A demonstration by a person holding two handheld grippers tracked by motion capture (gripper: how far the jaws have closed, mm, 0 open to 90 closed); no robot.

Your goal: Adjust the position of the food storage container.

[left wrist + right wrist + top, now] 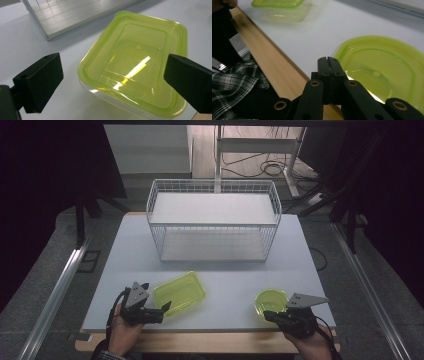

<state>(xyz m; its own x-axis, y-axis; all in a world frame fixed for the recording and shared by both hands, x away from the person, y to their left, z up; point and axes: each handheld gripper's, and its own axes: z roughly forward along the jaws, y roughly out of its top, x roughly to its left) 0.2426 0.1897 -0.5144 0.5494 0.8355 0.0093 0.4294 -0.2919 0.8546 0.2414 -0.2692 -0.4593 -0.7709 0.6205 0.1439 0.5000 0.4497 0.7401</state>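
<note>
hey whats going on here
A person at a white table holds a gripper in each hand. The left gripper is open, its jaws either side of a rectangular green-lidded container. The right gripper is shut on nothing, beside a round green-lidded container. A white wire basket rack stands further back.

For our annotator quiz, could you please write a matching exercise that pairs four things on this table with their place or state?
Things:
1. rectangular container
2. round container
3. wire basket
4. right claw

Places or states:
A. jaws pressed together, nothing between them
B. far side of the table, beyond both containers
C. in front of the open left claw
D. beside the right claw, near the table's front edge

Pairs: 1-C, 2-D, 3-B, 4-A
</note>
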